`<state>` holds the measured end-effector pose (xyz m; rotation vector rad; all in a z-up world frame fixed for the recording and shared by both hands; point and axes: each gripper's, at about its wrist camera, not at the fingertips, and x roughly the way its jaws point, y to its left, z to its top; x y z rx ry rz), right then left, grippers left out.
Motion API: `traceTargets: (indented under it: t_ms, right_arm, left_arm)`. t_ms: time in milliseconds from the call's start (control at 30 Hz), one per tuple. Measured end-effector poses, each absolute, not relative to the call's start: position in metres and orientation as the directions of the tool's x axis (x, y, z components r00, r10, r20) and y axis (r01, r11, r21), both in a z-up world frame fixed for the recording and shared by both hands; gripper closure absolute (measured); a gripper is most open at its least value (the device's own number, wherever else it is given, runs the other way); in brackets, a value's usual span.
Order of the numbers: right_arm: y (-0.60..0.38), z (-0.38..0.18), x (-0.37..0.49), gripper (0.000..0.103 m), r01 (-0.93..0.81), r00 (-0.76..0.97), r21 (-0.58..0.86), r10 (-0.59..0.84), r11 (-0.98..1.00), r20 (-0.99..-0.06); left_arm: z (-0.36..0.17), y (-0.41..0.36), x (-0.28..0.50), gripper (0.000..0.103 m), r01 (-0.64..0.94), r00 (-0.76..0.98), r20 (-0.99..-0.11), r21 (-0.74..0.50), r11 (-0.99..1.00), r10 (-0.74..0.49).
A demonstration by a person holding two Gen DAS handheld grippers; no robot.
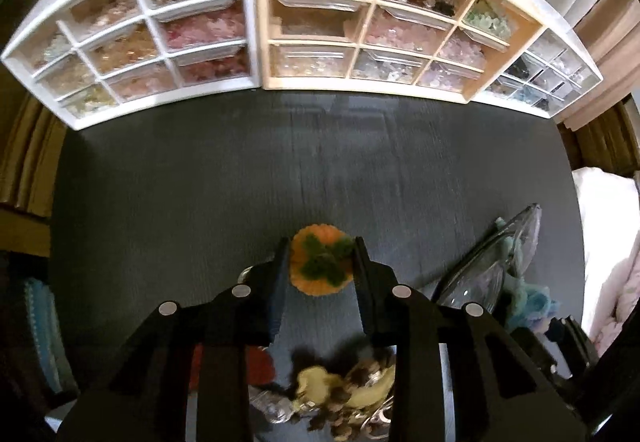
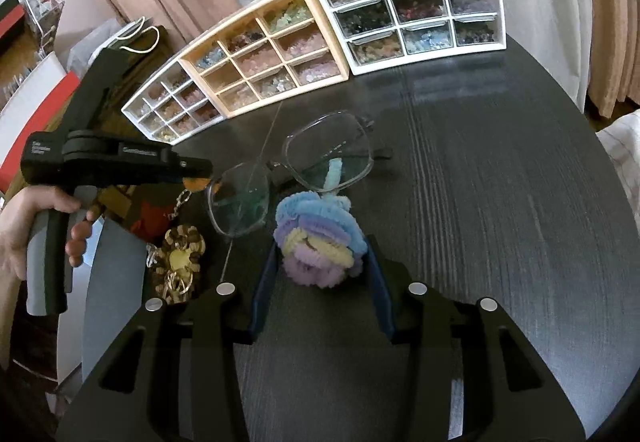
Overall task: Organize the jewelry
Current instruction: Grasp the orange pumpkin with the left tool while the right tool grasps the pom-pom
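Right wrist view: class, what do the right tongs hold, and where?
The right tongs hold the pastel fuzzy charm by the two sides of its lower, purple end.

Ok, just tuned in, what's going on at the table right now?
A person is sorting trinkets on a dark table with a handheld gripper in each hand. The left gripper has its fingers around an orange fuzzy charm with green leaves. The right gripper is clamped on a pastel pipe-cleaner charm beside a pair of clear glasses. A pile of keychains waits near the person's hand. Three bead drawer units stand along the back, all drawers shut.
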<state>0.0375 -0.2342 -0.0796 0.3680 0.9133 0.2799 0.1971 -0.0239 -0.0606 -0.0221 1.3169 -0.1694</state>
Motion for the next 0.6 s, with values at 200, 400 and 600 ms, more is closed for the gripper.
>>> traceTargets:
  t_ms: [200, 400, 600]
  right_arm:
    - [-0.249, -0.077, 0.029, 0.062, -0.06, 0.545, 0.505, 0.452, 0.861, -0.706]
    - [-0.266, -0.065, 0.011, 0.062, -0.032, 0.57, 0.517, 0.44, 0.856, -0.694]
    - [-0.271, -0.056, -0.003, 0.062, -0.004, 0.581, 0.493, 0.404, 0.87, -0.707]
  left_arm:
    - [-0.041, 0.001, 0.182, 0.072, 0.081, 0.272, -0.954, -0.107, 0.991, -0.125]
    - [-0.014, 0.021, 0.157, 0.072, 0.083, 0.318, -0.94, -0.1, 0.992, -0.121]
    - [0.007, 0.032, 0.123, 0.072, 0.097, 0.358, -0.925, -0.097, 0.991, -0.125]
